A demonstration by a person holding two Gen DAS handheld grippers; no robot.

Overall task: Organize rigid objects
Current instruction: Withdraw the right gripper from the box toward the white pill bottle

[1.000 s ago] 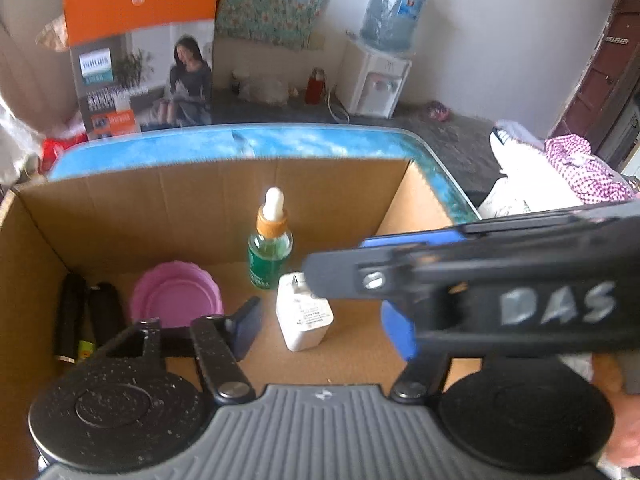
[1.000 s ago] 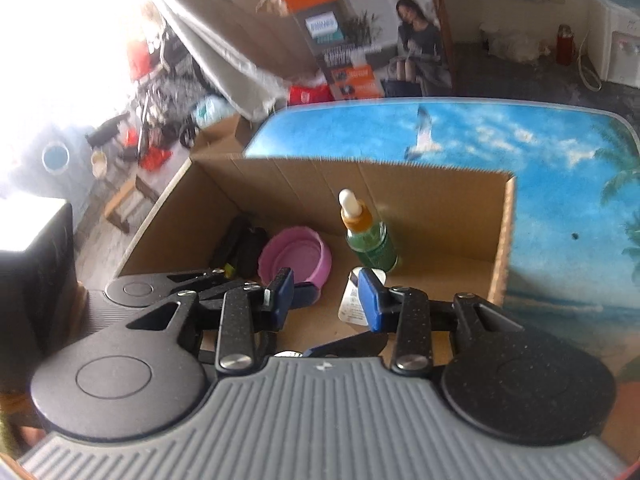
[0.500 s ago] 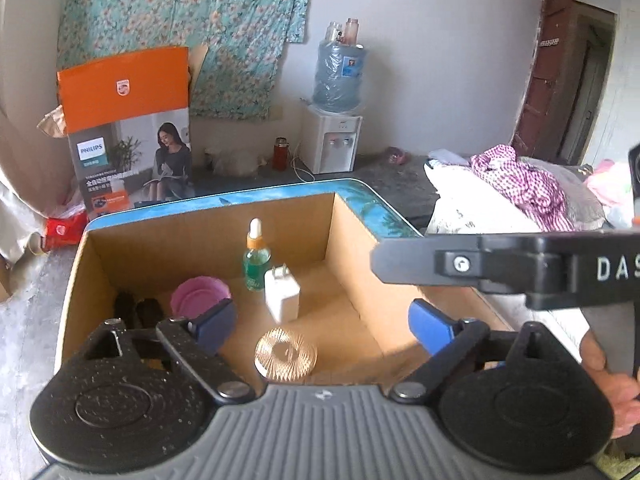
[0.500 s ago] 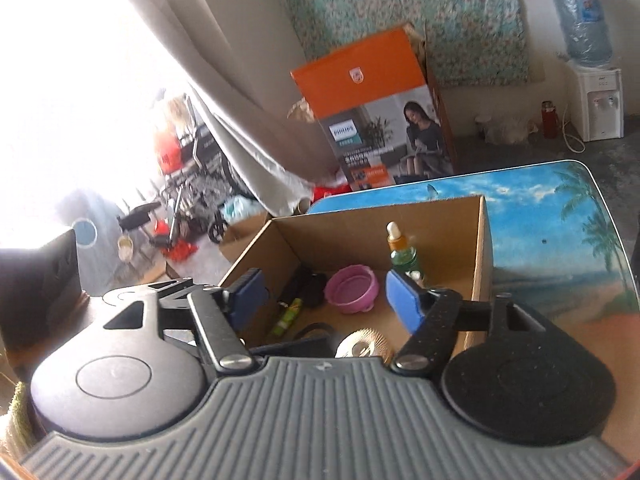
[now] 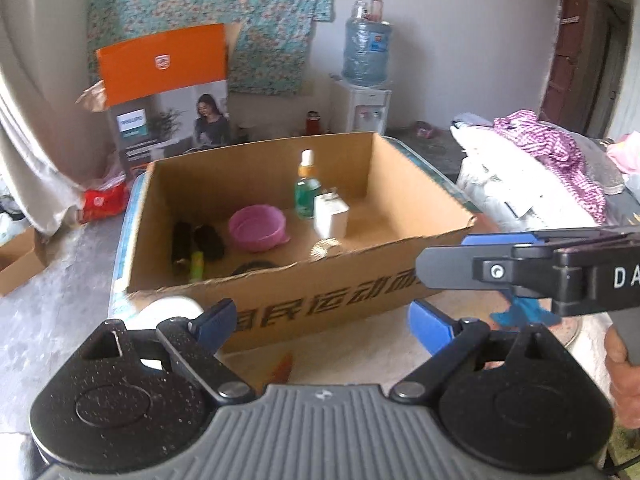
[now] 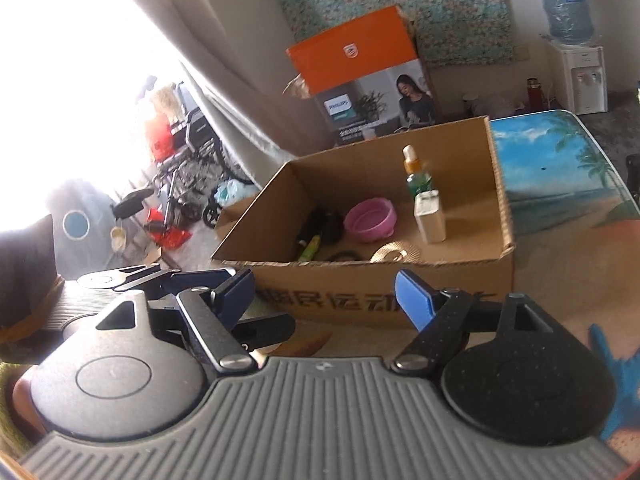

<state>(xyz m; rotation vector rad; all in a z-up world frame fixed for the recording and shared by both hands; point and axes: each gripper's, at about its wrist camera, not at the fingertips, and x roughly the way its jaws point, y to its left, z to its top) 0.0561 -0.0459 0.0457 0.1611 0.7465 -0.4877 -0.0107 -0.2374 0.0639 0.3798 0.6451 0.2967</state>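
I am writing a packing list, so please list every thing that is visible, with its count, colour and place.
cardboard box: 1, brown, on the table
dropper bottle: 1, green, upright inside, at the back
charger: 1, white, before the bottle
bowl: 1, pink, inside, middle
dark items: number unclear, black, inside, left
round disc: 1, golden, inside, front
white roll: 1, outside the box
left gripper: open, empty
right gripper: open, empty

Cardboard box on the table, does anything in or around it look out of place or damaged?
The cardboard box has a ragged, torn near rim. Inside, the dropper bottle and white charger stand upright and the pink bowl sits flat. One white roll lies outside, against the box's near left corner.
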